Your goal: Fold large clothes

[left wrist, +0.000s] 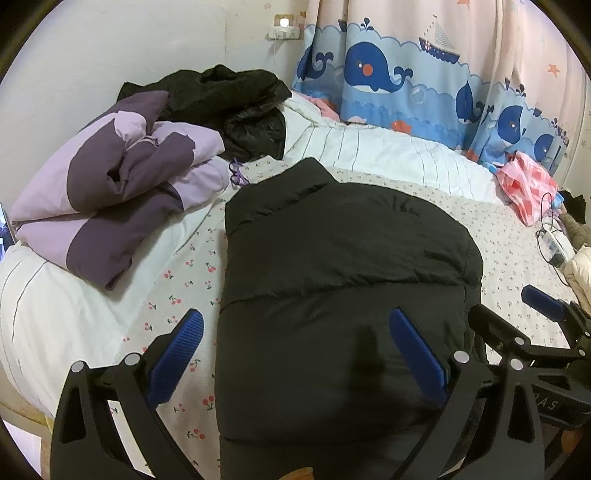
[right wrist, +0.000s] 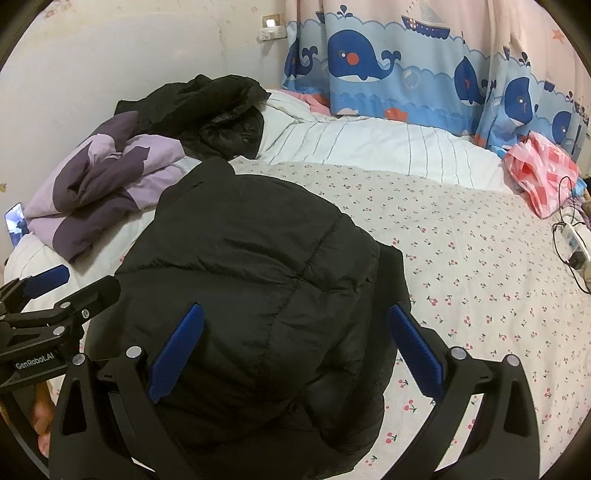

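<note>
Both grippers, the left gripper (left wrist: 295, 354) and the right gripper (right wrist: 295, 350), hover with fingers spread wide and gripping nothing, above the folded black puffer jacket (right wrist: 240, 277), which lies on the cherry-print bedsheet (right wrist: 461, 258) beside a purple jacket (left wrist: 110, 192).

Soft, even indoor light falls ahead of my fingers; a small wall lamp (left wrist: 284, 22) glows far beyond them. Faint shadows, no glare. Fisheye bends the edges, corners go black.

Black-framed claws (left wrist: 295, 354) (right wrist: 295, 350) with ribbed blue pads, silver rivets, white "GenRobot.AI" lettering.
</note>
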Motion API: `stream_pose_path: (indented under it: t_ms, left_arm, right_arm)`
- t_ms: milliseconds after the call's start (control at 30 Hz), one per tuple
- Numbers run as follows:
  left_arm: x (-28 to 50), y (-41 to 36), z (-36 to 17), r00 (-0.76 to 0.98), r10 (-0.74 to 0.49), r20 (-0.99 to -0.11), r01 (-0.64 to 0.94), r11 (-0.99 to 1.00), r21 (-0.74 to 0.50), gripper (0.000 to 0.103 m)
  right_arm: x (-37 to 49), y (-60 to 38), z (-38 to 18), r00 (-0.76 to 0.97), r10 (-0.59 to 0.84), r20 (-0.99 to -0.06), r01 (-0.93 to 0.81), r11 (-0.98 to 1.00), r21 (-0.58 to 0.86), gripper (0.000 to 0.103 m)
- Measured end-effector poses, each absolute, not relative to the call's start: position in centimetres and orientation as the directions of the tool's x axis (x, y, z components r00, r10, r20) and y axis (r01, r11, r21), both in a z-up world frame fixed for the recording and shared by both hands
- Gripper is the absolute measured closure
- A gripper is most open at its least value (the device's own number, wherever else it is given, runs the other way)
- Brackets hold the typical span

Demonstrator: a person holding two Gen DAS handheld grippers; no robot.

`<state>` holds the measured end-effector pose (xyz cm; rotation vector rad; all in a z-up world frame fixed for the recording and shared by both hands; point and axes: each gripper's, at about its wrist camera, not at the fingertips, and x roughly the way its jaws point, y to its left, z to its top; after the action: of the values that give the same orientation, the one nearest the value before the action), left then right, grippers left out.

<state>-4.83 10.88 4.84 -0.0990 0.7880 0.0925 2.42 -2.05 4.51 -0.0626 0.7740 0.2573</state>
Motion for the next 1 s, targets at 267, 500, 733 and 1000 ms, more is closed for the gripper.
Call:
stream_pose_path:
  t_ms: [267,500,733,1000]
  left_arm:
    - [-4.7,10.5,4.7,0.696,0.032,-0.717,-0.109,0.992,-0.061,0.007]
    - [-4.4,10.5,4.5,0.685,0.015,-0.729,-0.103,0.992,-0.076,0.007]
    - [-4.2,11.0,4.4,0.675,0.002,-0.738,-0.101,0.991,-0.089,0.007]
    - [-3.7,11.4,3.5,0.625,0.043,-0.78,-0.137,0.989,-0.056,0.007]
  right_arm:
    - [2.4,-2.0,4.4,0.683,0.202,-0.702,-0.25,0.968,0.035,0.007]
    - [2.4,-2.1,4.3,0.686,0.188,-0.702,-0.244,0.97,0.022,0.007]
    - [2.3,-2.1,4.4,0.692,0.188,-0.697,-0.247,0.969,0.016,0.007]
    - [2.5,-1.0,4.0,0.661,0.179,-0.729,-0.277,0.961,-0.015,0.007]
